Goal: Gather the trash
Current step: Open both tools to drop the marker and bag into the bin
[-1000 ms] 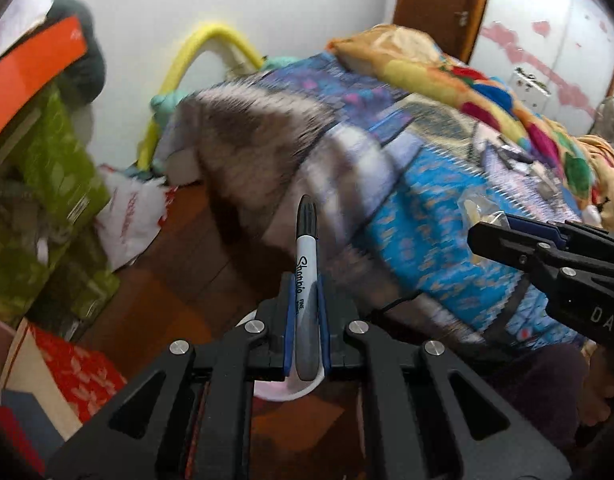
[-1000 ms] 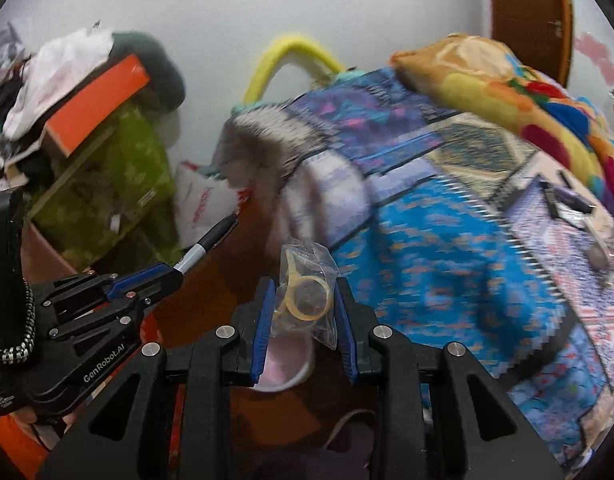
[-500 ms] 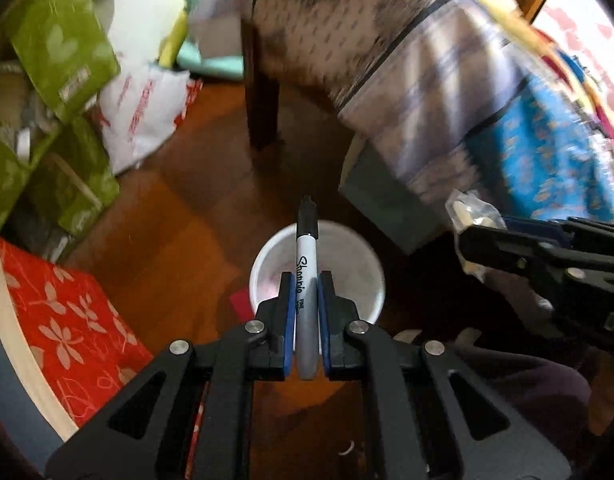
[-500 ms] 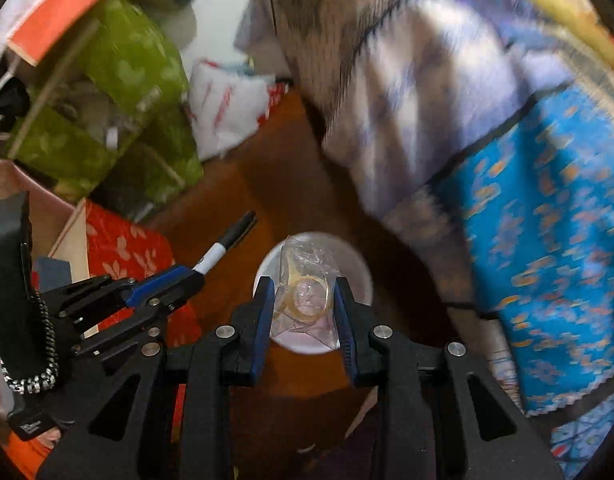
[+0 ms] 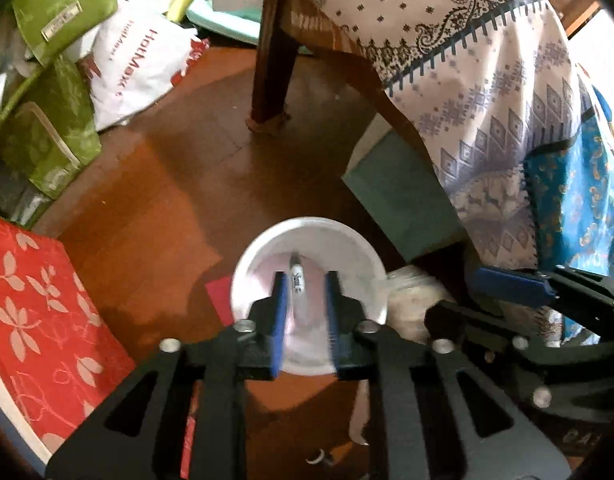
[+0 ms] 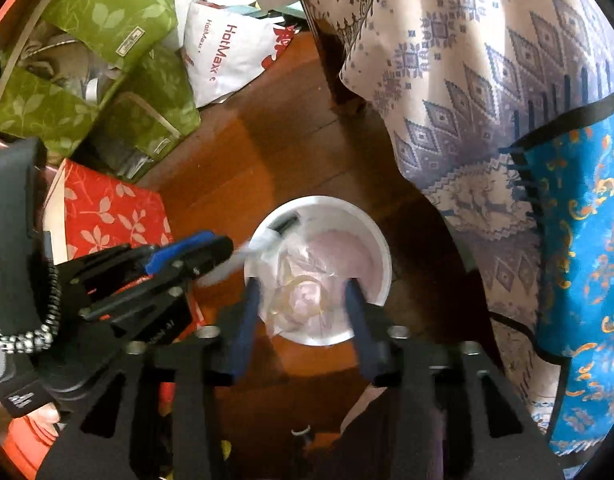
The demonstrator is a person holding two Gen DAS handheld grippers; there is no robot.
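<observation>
Blue-padded fingers of both grippers, left [image 5: 305, 300] and right [image 6: 303, 292], point down, released, above the white bin [image 5: 363, 256].

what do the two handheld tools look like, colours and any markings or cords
Both are matte black plastic with triangular cut-outs and silver bolt heads; the fingers carry blue pads. The left tool and the right tool match. In the right wrist view, the left tool's body shows white lettering, too blurred to read, and a black-and-white braided cord hangs beside it.

right gripper [image 6: 303, 300] spread | plastic bag [image 6: 297, 292] loose between fingers | above white bin [image 6: 381, 268]
</observation>
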